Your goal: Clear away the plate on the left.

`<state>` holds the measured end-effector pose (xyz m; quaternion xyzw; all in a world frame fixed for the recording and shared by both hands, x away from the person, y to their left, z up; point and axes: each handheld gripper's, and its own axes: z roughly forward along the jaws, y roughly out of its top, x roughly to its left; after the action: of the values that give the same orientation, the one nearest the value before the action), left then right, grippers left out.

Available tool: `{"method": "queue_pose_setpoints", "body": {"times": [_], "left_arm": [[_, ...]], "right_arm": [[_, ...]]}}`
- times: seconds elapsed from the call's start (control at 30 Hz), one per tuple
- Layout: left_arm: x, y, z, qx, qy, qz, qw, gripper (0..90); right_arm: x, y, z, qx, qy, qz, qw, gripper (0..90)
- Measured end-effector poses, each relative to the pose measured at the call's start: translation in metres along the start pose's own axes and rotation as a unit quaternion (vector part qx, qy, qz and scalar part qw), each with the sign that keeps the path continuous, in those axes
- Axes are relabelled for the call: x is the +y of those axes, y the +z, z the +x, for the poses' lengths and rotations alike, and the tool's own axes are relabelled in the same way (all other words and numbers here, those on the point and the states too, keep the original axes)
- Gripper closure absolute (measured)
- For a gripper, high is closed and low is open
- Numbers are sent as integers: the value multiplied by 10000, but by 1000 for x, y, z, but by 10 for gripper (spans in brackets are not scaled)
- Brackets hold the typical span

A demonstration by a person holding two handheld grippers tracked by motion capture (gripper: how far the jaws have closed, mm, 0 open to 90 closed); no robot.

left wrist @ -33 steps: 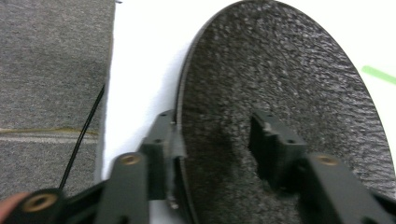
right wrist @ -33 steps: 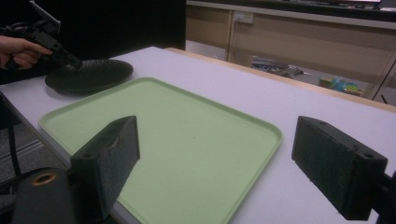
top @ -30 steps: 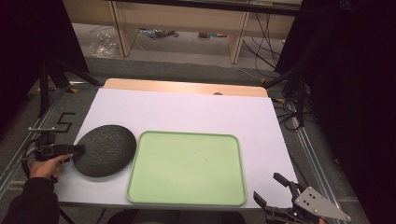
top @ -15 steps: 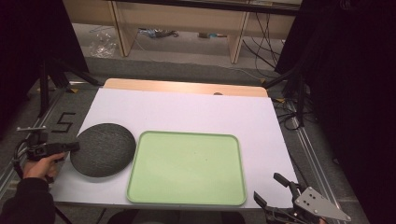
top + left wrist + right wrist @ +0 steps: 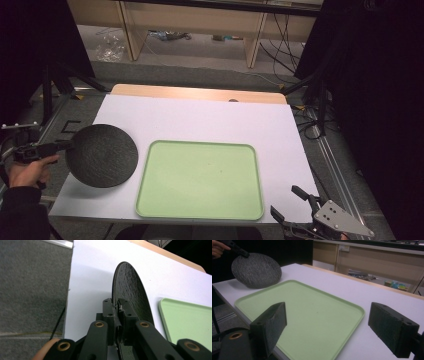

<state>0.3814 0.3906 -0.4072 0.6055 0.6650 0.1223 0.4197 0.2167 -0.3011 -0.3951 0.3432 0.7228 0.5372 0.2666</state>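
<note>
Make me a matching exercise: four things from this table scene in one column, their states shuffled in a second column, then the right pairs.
Things:
1. black plate
2. green tray
3. left gripper
4. right gripper

States:
A. jaws wide apart, nothing between them
B. lies flat and bare on the white table
C. tilted up, one edge raised
D. shut on a rim

Pairs: 1-C, 2-B, 3-D, 4-A

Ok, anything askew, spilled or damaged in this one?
Only the black plate: the left gripper has its fingers shut on the rim and holds it tilted up on edge at the table's left side, beside the green tray, not flat. The tray sits square and empty. No spill or damage visible.
</note>
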Motion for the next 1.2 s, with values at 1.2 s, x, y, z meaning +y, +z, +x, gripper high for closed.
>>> {"method": "queue_pose_setpoints", "body": {"times": [1.2], "left_arm": [[8, 19, -88, 416, 1632, 823, 9823, 724]], "right_arm": [[1, 1, 1, 62, -102, 114, 9999, 160]]}}
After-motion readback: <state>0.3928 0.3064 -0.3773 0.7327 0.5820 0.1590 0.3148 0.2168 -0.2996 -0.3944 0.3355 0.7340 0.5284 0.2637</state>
